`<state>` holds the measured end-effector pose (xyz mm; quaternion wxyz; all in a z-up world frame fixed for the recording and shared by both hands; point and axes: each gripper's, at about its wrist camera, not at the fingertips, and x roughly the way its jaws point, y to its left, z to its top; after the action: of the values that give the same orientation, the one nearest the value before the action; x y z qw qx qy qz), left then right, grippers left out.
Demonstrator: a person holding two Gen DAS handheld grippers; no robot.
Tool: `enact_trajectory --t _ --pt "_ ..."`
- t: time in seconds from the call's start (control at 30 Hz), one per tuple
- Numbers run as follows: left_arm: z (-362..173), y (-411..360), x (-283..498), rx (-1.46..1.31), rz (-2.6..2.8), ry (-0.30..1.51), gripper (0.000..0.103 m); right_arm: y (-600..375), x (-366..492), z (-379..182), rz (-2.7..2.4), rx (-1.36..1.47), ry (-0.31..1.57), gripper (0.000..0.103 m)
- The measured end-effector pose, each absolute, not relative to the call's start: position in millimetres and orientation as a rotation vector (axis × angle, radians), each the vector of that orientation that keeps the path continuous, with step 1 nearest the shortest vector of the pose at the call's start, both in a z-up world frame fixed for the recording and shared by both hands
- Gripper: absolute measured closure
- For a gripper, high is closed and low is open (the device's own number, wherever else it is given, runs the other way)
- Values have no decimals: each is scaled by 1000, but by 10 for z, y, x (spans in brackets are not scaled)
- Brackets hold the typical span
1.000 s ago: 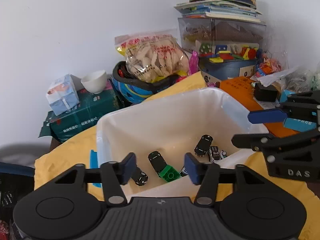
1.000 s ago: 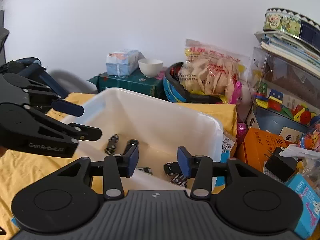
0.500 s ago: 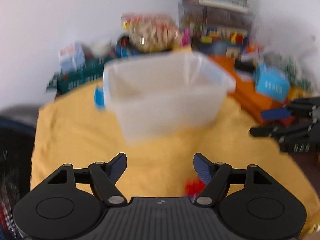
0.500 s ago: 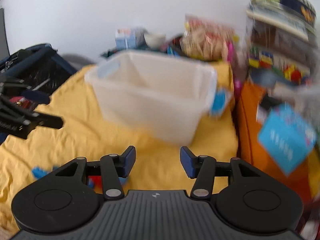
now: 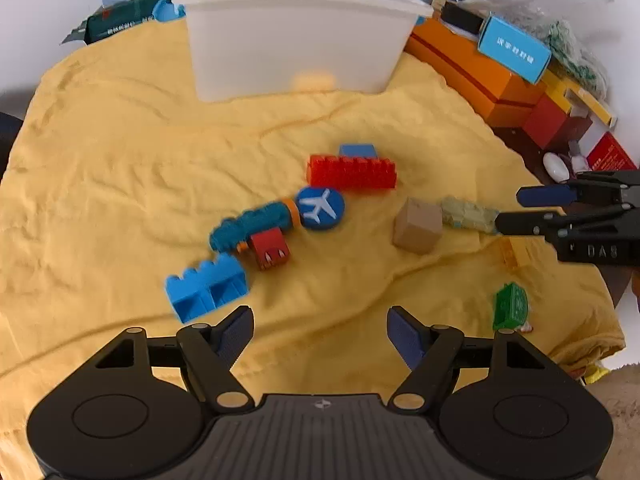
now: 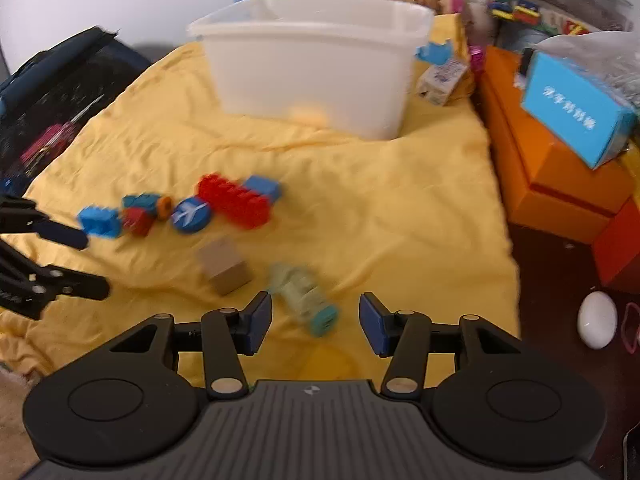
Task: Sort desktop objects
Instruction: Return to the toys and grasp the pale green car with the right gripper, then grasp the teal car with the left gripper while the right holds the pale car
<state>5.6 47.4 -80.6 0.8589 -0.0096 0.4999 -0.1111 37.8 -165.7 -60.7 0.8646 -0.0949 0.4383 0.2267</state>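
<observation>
Left gripper (image 5: 320,330): black frame, blue pads, jaws spread wide after just opening, nothing between them, over bare yellow cloth (image 5: 120,152) near the desk's front edge.

Right gripper (image 6: 316,322): same build, "DAS" in raised letters on its side, jaws apart after opening a little further; a pale green ribbed toy (image 6: 304,294) with a teal end lies on the cloth under the gap, untouched by the pads.

Green moulded block (image 5: 510,306): near the cloth's right edge.

Blue studded brick (image 5: 206,286): hollow underside showing, just ahead of the left gripper.

Small red block (image 5: 269,249): white claw marks, touching a teal ribbed piece (image 5: 250,224) with an orange collar.

Blue disc (image 5: 321,208): white aeroplane symbol, at the end of the teal piece.

Brown cube (image 5: 418,226): plain, matt, beside the pale green toy.

Long red studded brick (image 5: 352,172): mid-cloth, a blue block (image 5: 357,150) just behind it.

White plastic tub (image 5: 296,40): translucent, rectangular, at the cloth's far edge.

Orange boxes (image 5: 468,72): along the right edge, carrying a blue carton (image 5: 514,48) with white Chinese lettering, too blurred to read.
</observation>
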Motion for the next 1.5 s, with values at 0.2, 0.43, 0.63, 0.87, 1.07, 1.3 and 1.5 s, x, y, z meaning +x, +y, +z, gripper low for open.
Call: enact_trajectory --t 0.2,0.43,0.63,0.87,1.07,1.3,1.5 --pt "-806 504 4 -29 -219 1048 26 -1428 195 -671 566 -233 938 50" --pt "-831 578 -34 -48 -204 1058 26 -1343 178 -673 570 -238 930 50" --pt "-770 625 -66 -44 -197 1033 26 -1506 233 -610 499 -243 907 50" --pt "-774 658 16 -58 -210 1039 26 -1502 525 -724 541 -431 888 52" --pt "-533 661 300 88 -277 966 26 -1417 699 -934 599 -409 982 73" --pt "-603 684 835 278 -370 992 32 -1407 577 -983 589 -342 1000 73" --pt "-956 515 1030 351 -482 1097 49 -1422 616 -996 571 -305 1005 73"
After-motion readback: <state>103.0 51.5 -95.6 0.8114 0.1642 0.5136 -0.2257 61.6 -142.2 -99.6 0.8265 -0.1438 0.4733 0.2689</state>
